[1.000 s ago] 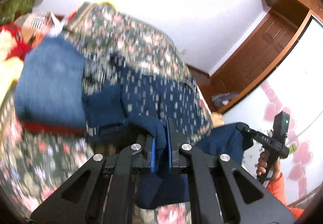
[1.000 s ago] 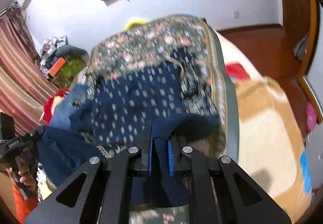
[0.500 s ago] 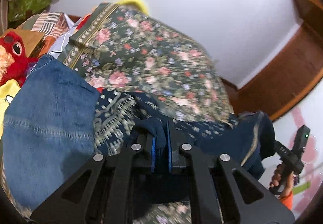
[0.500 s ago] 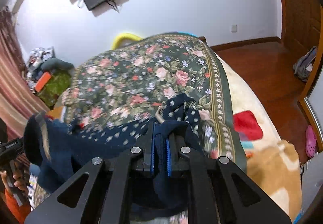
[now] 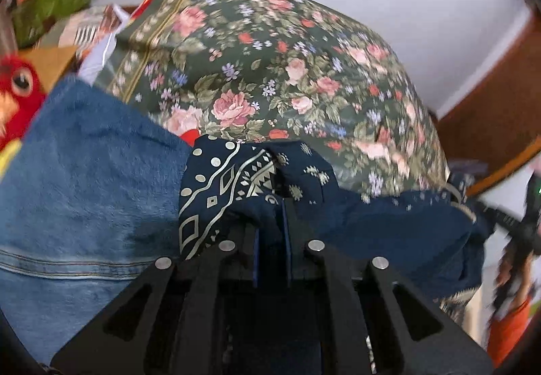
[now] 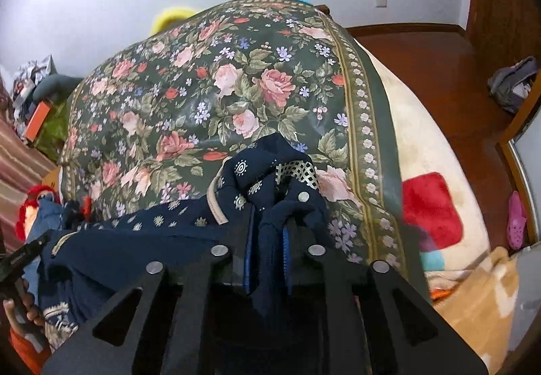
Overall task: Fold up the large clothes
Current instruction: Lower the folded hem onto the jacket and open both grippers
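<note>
A dark blue garment with pale printed motifs (image 5: 389, 226) stretches between my two grippers, low over the floral bedcover (image 5: 270, 71). A bunched edge of it sits between the blue pads of my left gripper (image 5: 270, 223), whose jaws are opening slightly. In the right wrist view the same garment (image 6: 135, 250) runs off to the left. Another bunched corner stands between the pads of my right gripper (image 6: 267, 223), and those jaws are opening too. Cloth still fills both gaps.
Folded blue jeans (image 5: 84, 189) lie on the bed at the left, beside a red plush toy (image 5: 17, 88). The floral bedcover (image 6: 219, 88) spreads ahead. A cream blanket with a red patch (image 6: 429, 206) hangs over the right side, with wooden floor (image 6: 422, 54) beyond.
Both grippers have carried the garment's edge forward and down over the bed, so the far half now lies under the doubled cloth. The pads of both stand slightly wider than before.
</note>
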`<state>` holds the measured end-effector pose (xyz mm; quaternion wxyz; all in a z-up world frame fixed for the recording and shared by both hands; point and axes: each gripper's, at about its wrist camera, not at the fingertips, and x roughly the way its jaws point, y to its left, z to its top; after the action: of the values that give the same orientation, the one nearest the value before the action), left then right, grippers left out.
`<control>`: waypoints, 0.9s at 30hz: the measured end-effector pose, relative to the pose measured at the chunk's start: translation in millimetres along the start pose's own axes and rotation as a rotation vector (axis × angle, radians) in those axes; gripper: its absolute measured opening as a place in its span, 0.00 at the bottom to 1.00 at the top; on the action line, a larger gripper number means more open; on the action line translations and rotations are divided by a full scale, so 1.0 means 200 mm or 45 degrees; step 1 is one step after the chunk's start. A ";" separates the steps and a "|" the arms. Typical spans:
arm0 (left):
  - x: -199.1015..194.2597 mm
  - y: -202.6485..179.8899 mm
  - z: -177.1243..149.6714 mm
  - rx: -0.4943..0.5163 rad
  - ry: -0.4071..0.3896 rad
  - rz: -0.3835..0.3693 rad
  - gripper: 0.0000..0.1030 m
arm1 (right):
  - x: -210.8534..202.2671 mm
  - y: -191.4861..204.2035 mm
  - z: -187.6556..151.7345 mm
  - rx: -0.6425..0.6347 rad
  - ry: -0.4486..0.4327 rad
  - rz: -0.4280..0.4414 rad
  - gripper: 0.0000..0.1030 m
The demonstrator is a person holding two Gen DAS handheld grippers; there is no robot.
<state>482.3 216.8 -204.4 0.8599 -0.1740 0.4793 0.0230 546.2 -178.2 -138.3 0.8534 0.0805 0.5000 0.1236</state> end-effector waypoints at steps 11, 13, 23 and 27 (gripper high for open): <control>-0.43 -0.08 0.03 0.022 -0.105 -0.103 0.18 | -0.43 0.16 -0.09 -0.236 -0.232 -0.095 0.56; -0.48 -0.10 0.03 0.022 -0.116 -0.080 0.18 | -0.46 0.19 -0.14 -0.253 -0.230 -0.049 0.56; -0.67 -0.10 -0.01 0.077 -0.300 0.054 0.67 | -0.37 0.30 -0.37 -0.336 -0.145 0.040 0.56; -0.58 -0.18 -0.11 0.181 -0.236 0.034 0.69 | -0.29 0.30 -0.40 -0.304 -0.096 0.075 0.56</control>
<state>409.0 191.3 -107.5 0.9103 -0.1034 0.4006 0.0163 441.1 -136.3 -113.8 0.8710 -0.0022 0.4468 0.2041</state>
